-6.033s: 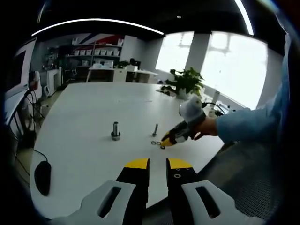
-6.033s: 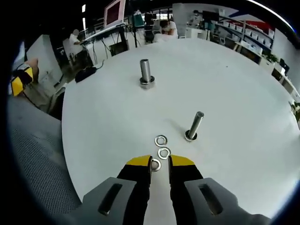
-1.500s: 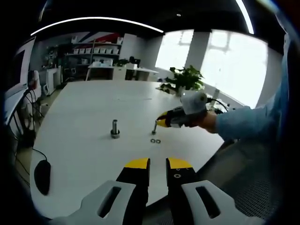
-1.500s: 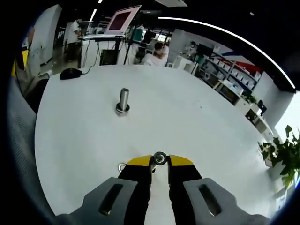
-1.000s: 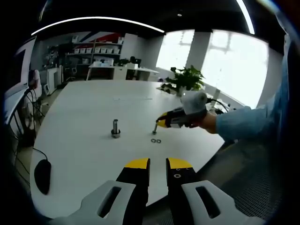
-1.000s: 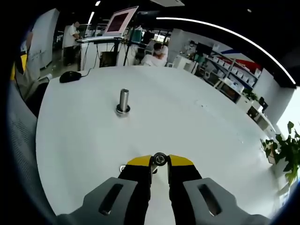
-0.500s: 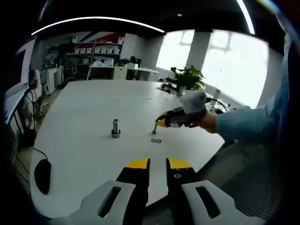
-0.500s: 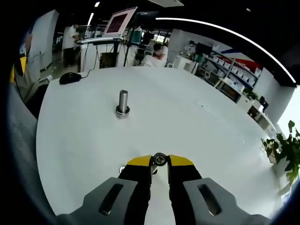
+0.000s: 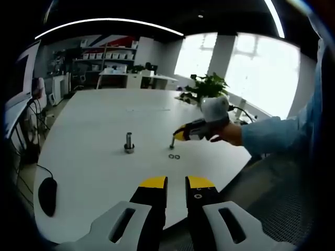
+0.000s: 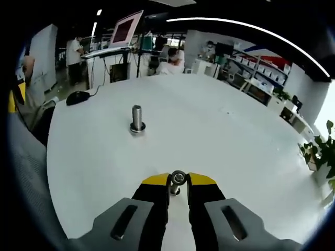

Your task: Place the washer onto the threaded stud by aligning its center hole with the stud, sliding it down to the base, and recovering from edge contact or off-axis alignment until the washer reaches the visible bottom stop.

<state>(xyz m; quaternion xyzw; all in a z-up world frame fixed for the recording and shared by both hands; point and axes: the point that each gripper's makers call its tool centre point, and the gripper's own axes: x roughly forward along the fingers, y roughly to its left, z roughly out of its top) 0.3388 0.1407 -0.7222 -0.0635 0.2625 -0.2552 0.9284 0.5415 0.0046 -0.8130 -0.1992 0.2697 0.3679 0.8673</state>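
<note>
On the white table [image 9: 94, 172] in the left gripper view, a thick stud [image 9: 129, 143] stands upright on its base toward the left. To its right a thinner threaded stud [image 9: 172, 143] stands, and two loose washers [image 9: 174, 156] lie flat side by side just in front of it. The right gripper [image 9: 179, 136] comes in from the right, held by a hand [image 9: 230, 135] in a light blue sleeve [image 9: 282, 137]; its yellow tips sit right at the top of the thin stud. A dark computer mouse [image 9: 47, 197] rests near the table's left edge, and a potted plant [image 9: 209, 89] stands at the far side. The left gripper [image 9: 176, 184] hangs over the near table edge, well apart from the studs, its yellow-tipped jaws parted by a narrow gap with nothing between them.

In the right gripper view, the right gripper [image 10: 178, 180] is clenched on a washer [image 10: 178, 178], pinched between the yellow tips with its center hole facing the camera. Directly under it the top of the thin threaded stud [image 10: 175, 190] shows between the jaws; whether the washer touches the stud or is threaded on it cannot be told. The thick stud [image 10: 137, 120] stands upright farther off on the table [image 10: 235, 136], to the left. The mouse [image 10: 77, 97] lies near the far left rim. A monitor [image 10: 125, 27] and people appear in the background.
</note>
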